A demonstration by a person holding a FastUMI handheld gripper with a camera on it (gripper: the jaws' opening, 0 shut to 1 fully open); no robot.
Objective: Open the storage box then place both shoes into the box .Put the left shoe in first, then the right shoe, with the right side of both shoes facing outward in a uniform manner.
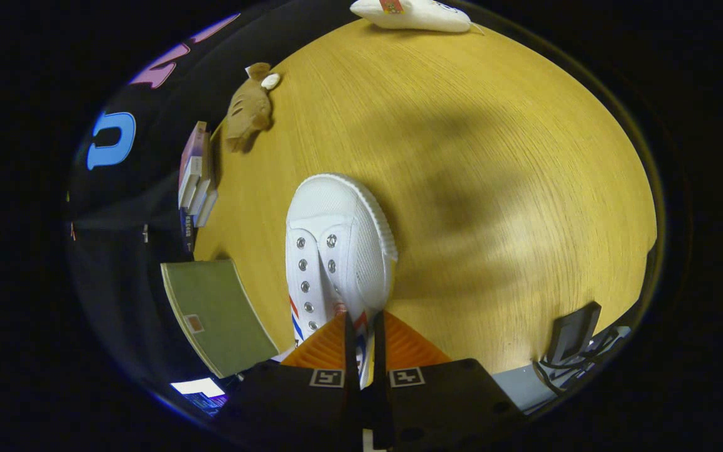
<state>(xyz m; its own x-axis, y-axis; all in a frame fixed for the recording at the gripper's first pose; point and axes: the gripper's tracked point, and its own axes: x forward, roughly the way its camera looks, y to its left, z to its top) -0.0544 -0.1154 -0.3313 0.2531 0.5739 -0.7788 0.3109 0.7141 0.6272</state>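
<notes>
Dangling over the wooden table [493,188], a white shoe [336,251] pinched at its edge by the gripper [362,342] could swing or slip free.

A wood-grain tabletop [493,157] lies under soft shadows. Books [197,182] stand at its edge beside a plush toy [248,110], against black cloth [117,251].

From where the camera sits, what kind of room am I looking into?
Probably a staged tabletop in a recording booth, not a real home: a wooden table holds a white shoe pinched in the gripper jaws, a stack of books and a plush toy.
</notes>
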